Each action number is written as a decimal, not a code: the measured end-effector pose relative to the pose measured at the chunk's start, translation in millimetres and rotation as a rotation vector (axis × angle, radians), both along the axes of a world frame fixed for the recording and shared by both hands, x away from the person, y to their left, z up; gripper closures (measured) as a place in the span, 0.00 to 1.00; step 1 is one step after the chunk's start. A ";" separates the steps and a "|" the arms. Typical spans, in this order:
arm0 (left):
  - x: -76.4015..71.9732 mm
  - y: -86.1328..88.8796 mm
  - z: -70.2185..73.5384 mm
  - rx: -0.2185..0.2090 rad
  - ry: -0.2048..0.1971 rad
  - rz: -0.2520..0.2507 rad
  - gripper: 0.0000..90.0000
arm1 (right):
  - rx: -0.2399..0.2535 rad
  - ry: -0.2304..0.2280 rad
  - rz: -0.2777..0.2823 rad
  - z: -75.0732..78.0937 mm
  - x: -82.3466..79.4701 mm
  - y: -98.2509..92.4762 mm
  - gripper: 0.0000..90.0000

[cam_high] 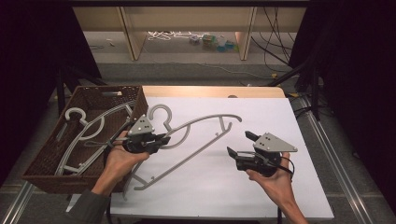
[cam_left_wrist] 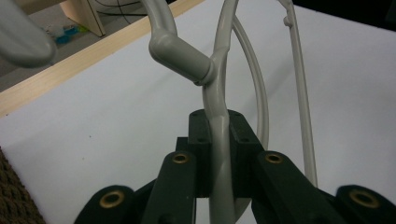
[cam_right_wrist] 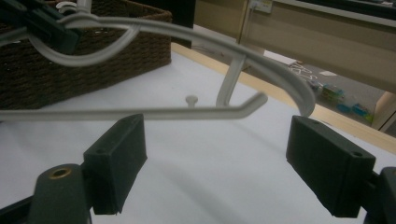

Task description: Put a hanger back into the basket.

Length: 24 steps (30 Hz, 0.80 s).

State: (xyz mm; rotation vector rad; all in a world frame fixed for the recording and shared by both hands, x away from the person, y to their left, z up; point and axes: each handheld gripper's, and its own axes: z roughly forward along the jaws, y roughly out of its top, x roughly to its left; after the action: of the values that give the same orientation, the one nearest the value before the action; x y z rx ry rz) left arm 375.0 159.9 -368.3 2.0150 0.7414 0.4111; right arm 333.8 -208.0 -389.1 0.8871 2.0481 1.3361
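Observation:
A grey plastic clothes hanger [cam_high: 201, 122] lies slanted across the white table top, its hook [cam_high: 161, 112] near the basket. My left gripper [cam_high: 164, 139] is shut on the hanger's neck just below the hook; the left gripper view has the grey bar [cam_left_wrist: 219, 70] pinched between both pads. To the right, my right gripper [cam_high: 239, 143] stands open, a little off the hanger's right end. In the right gripper view the hanger's lower bar [cam_right_wrist: 140, 113] crosses beyond the wide-apart jaws [cam_right_wrist: 215, 163], with nothing between them.
A brown wicker basket [cam_high: 135, 105] at the table's left edge holds more grey hangers [cam_high: 88, 128]. The white sheet [cam_high: 261, 186] covers the table up to a wooden strip [cam_high: 210, 91] at the back. Cables and shelf legs stand on the floor beyond.

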 end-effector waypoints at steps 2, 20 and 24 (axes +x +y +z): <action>0.9 5.1 2.2 -0.027 0.008 0.010 0.91 | 0.013 0.006 -0.001 -5.3 -1.4 -0.1 0.22; 0.9 49.5 36.3 -0.129 0.052 0.067 0.91 | 0.078 -0.002 -0.010 -23.4 -16.0 -13.0 0.20; 1.4 63.6 55.6 -0.129 0.032 0.082 0.91 | 0.068 0.006 0.000 -25.1 -16.5 -12.7 0.20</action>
State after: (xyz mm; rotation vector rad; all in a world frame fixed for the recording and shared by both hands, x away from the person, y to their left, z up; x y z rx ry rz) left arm 376.4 223.4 -312.7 1.8793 0.8508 0.3699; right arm 317.3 -220.7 -414.1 0.9211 2.0177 1.4116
